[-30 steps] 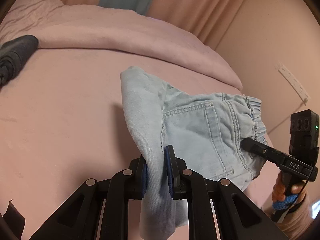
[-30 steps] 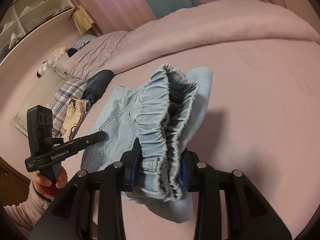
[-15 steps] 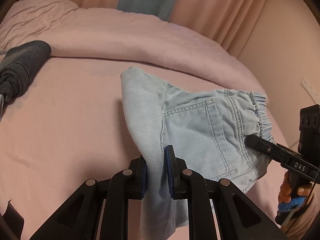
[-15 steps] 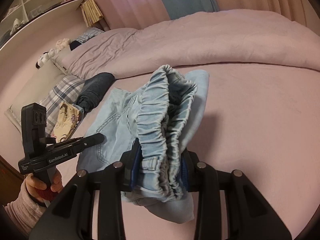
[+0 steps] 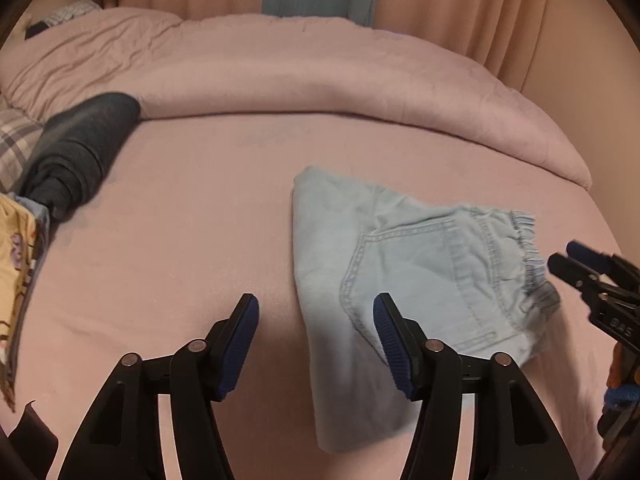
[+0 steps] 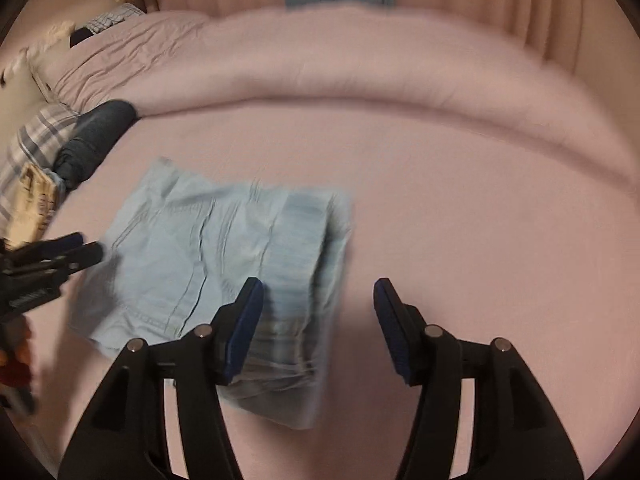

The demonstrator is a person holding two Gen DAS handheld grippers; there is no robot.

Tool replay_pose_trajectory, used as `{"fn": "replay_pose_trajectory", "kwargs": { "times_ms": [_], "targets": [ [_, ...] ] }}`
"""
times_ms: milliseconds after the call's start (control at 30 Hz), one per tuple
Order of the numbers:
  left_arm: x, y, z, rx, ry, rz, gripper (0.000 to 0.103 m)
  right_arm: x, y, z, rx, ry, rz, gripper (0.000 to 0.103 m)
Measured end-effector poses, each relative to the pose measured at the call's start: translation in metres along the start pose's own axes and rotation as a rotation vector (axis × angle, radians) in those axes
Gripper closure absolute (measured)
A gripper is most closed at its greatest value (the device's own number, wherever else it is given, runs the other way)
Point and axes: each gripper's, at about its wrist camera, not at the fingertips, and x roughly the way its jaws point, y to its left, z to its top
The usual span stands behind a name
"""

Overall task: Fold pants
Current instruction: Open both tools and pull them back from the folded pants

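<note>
The light blue denim pants [image 5: 400, 272] lie folded in a flat bundle on the pink bed sheet [image 5: 192, 240], back pocket up, elastic waistband to the right. My left gripper [image 5: 316, 316] is open and empty, above the bundle's near left edge. My right gripper [image 6: 318, 304] is open and empty, just above the waistband end of the pants [image 6: 224, 256]. The right gripper also shows at the right edge of the left wrist view [image 5: 576, 260], and the left gripper shows at the left edge of the right wrist view [image 6: 76, 246]. The right wrist view is blurred.
A rolled pink duvet [image 5: 320, 76] runs across the back of the bed. A dark rolled garment [image 5: 76, 156] lies at the left, with a plaid pillow [image 6: 36, 140] and a yellow patterned cloth [image 5: 16, 264] beside it. Curtains hang behind.
Both grippers have let go of the pants and opened. The pants have dropped flat onto the sheet, and both grippers have drawn back from them.
</note>
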Motion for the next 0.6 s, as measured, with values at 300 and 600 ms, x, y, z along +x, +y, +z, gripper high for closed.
{"fn": "replay_pose_trajectory", "kwargs": {
  "times_ms": [300,600],
  "targets": [
    [0.054,-0.034,-0.025,0.073,0.127,0.037,0.026,0.029,0.018,-0.033,-0.076,0.120,0.055,0.061],
    [-0.014,-0.035,-0.014,0.053,0.060,0.084,0.026,-0.012,0.011,-0.023,-0.007,0.112,0.103,0.061]
  ]
}}
